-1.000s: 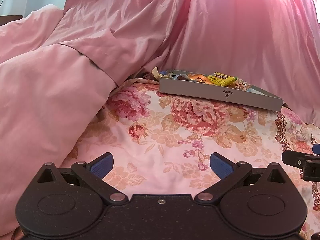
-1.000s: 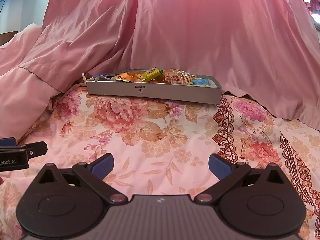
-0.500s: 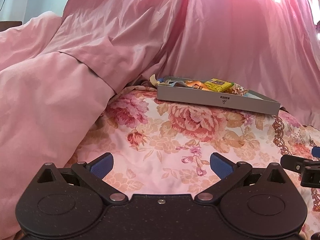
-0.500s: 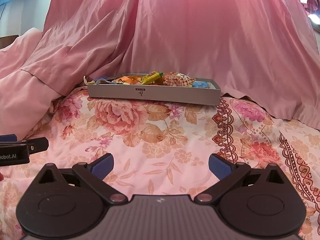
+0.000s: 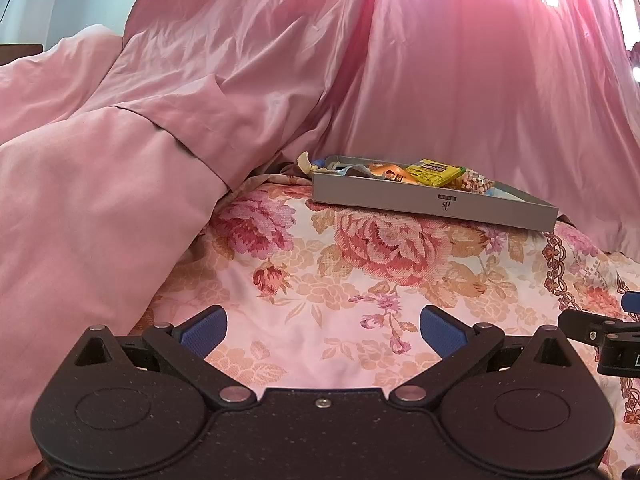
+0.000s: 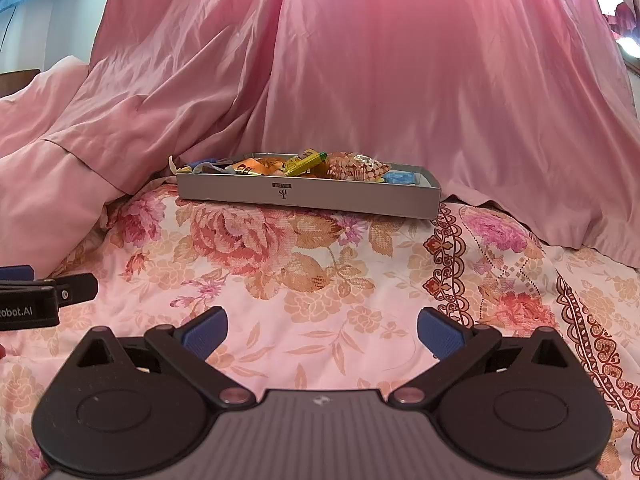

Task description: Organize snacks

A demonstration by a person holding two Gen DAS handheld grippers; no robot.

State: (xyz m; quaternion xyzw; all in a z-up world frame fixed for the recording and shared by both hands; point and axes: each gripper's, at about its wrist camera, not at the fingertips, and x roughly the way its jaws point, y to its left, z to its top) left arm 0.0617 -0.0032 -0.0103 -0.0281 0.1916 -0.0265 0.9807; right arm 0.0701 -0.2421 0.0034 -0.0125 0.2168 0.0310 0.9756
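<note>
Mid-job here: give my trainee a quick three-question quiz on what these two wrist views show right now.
1. True or false: the left gripper holds a snack.
2. The grey tray rests on: A) bare wood B) the floral bedspread C) a pillow.
3. Fill in: the yellow packet lies ___ the tray.

Key: 1 false, both it and the right gripper are open and empty; 2 B; 3 inside.

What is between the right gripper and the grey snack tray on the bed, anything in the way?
Nothing visible. The right gripper is open, and only bare floral bedspread lies between it and the grey tray. The left gripper sits off to the side, out of that line.
</note>
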